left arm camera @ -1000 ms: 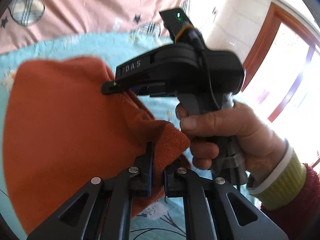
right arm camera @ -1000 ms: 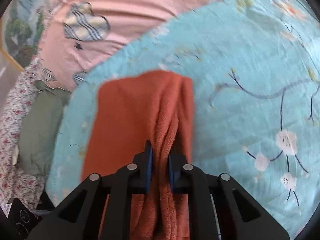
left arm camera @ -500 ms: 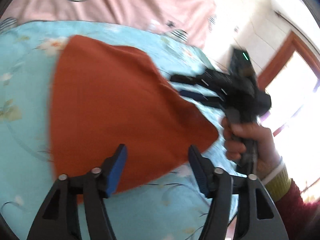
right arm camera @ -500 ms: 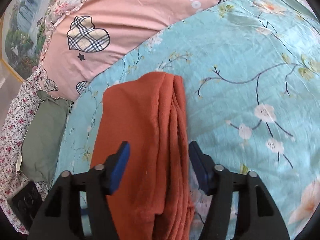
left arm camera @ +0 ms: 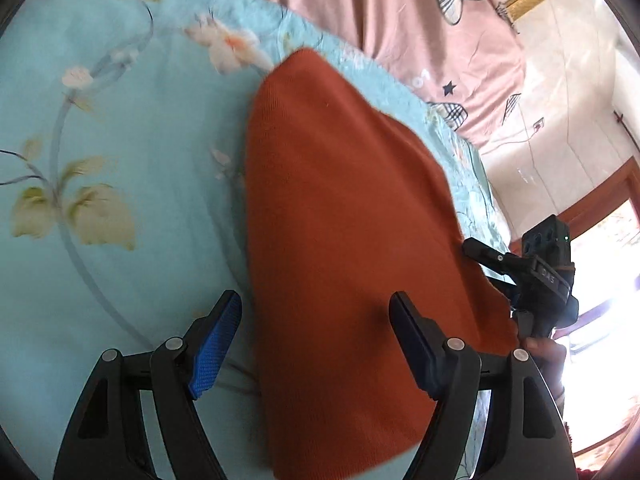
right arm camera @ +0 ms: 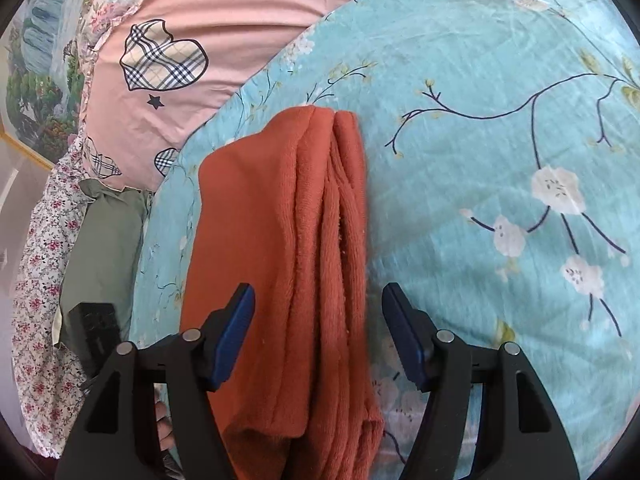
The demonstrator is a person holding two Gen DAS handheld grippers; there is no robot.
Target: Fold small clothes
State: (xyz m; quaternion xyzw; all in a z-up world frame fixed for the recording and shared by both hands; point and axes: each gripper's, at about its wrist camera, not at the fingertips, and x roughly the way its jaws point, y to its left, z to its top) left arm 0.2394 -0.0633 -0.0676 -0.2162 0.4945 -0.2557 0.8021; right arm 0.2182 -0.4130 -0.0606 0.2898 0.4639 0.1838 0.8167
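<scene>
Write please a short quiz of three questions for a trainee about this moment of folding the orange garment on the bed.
1. True or false: the left gripper is shut on the orange garment.
2. The garment lies on: A) pink pillow, B) turquoise floral sheet, C) green cushion.
3. Fill in: the fingers of the right gripper are ____.

Key: 1 false, its fingers are spread and the garment lies free; 2 B; 3 open.

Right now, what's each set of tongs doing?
Left tongs: open, holding nothing, over the orange garment.
Right tongs: open, holding nothing.
</scene>
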